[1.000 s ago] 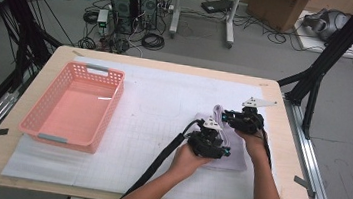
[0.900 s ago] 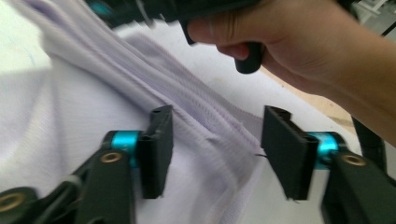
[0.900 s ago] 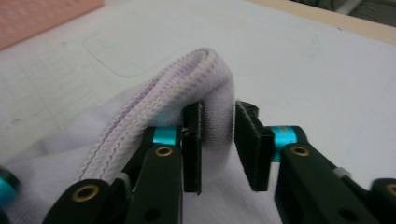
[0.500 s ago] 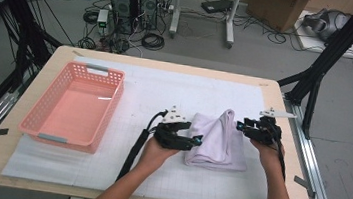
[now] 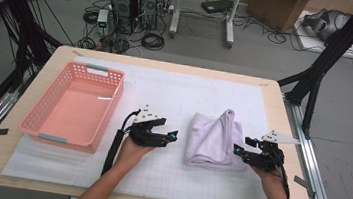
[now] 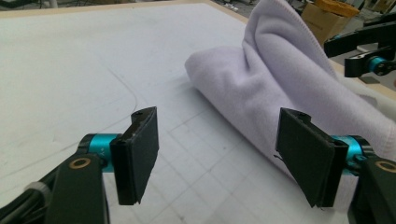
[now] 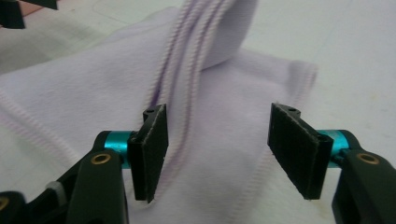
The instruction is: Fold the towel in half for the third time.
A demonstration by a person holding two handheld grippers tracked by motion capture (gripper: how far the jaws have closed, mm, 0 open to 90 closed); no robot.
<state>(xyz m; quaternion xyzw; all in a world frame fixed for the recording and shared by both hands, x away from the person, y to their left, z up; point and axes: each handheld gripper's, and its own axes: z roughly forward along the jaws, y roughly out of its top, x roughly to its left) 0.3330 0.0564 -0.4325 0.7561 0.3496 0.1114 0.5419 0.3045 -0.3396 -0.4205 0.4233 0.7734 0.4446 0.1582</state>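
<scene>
A: Where's the towel rn?

B: Folded lilac towel point(image 5: 216, 140) lies on the white mat point(image 5: 175, 94), well right of the pink basket point(image 5: 74, 105), w/ one fold standing up in a ridge along its top. Nothing's holding it.

A: Grippers?

B: Left gripper point(image 5: 173, 135) sits just left of the towel, right gripper point(image 5: 237, 150) at its right edge near the front corner. Both have just been opening: jaws spread, nothing pinched. In the right gripper view the pads hang over the cloth w/o pressing it.

A: How'll it handle?

B: Prob light, soft, floppy, so it'll sag and unfold if lifted by one spot. Fleecy surface, so pads shouldn't slip much. Not fragile.

A: Best hold?

B: I'd say pinch thru all layers at the stitched hems, one gripper per corner, or grab the raised ridge. Single-layer grabs would likely peel the fold open.
</scene>
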